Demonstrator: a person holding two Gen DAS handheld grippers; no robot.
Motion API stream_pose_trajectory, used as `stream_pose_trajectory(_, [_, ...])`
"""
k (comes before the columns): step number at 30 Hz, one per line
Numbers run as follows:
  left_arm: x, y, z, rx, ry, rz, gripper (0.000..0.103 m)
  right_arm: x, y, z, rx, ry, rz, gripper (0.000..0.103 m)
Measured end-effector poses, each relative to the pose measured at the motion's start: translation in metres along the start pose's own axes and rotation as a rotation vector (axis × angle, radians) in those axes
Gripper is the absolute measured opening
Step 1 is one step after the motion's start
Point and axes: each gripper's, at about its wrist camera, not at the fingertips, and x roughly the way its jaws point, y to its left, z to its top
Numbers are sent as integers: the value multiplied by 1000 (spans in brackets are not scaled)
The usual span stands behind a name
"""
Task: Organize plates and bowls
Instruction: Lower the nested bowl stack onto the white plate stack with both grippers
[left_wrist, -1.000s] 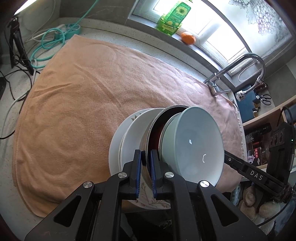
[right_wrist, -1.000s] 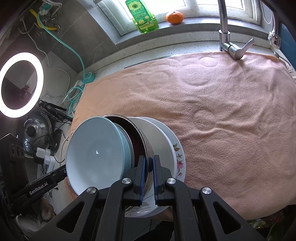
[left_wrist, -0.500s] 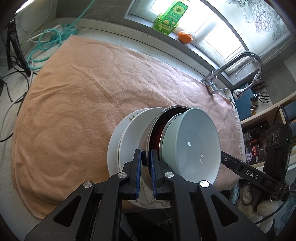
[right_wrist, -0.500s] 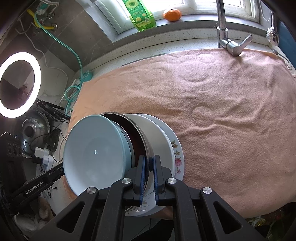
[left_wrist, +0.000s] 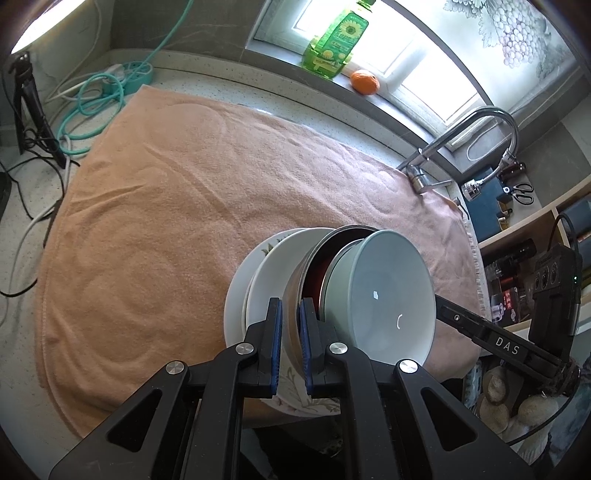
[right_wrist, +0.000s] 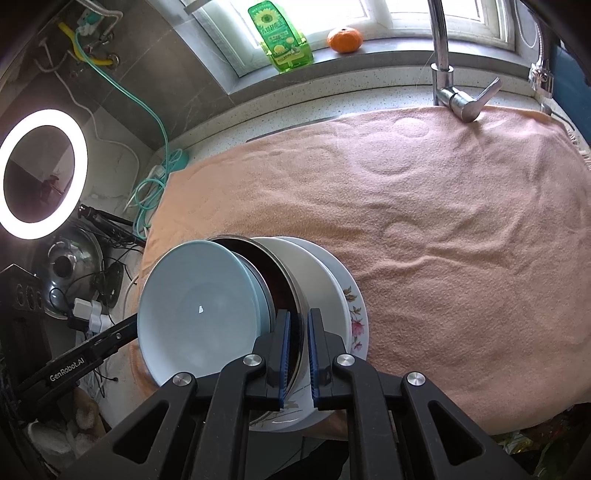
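Observation:
A tilted stack of dishes hangs over the near edge of the peach towel (left_wrist: 166, 221). It holds a pale blue bowl (left_wrist: 384, 295), a steel bowl (left_wrist: 314, 254) with a dark red inside, a white plate (left_wrist: 273, 266) and a flowered plate (right_wrist: 356, 317). My left gripper (left_wrist: 291, 314) is shut on the steel bowl's rim. From the opposite side, my right gripper (right_wrist: 298, 325) is shut on the same steel bowl (right_wrist: 280, 273), beside the blue bowl (right_wrist: 199, 310). The stack's underside is hidden.
A tap (right_wrist: 454, 96) stands at the towel's far right edge. A green bottle (right_wrist: 280, 37) and an orange (right_wrist: 345, 38) sit on the windowsill. Teal cable (left_wrist: 99, 107), a ring light (right_wrist: 40, 170) and a steel pot lid (right_wrist: 70, 266) lie left of the towel.
Both grippers keep their hold on the stack. The views have shifted only a trifle.

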Motion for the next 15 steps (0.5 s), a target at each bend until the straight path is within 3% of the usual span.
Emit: stream_pose_trajectory(15, [-27,26,5,-4,-59,15,9,-15,7,0,27,-72,-10,10])
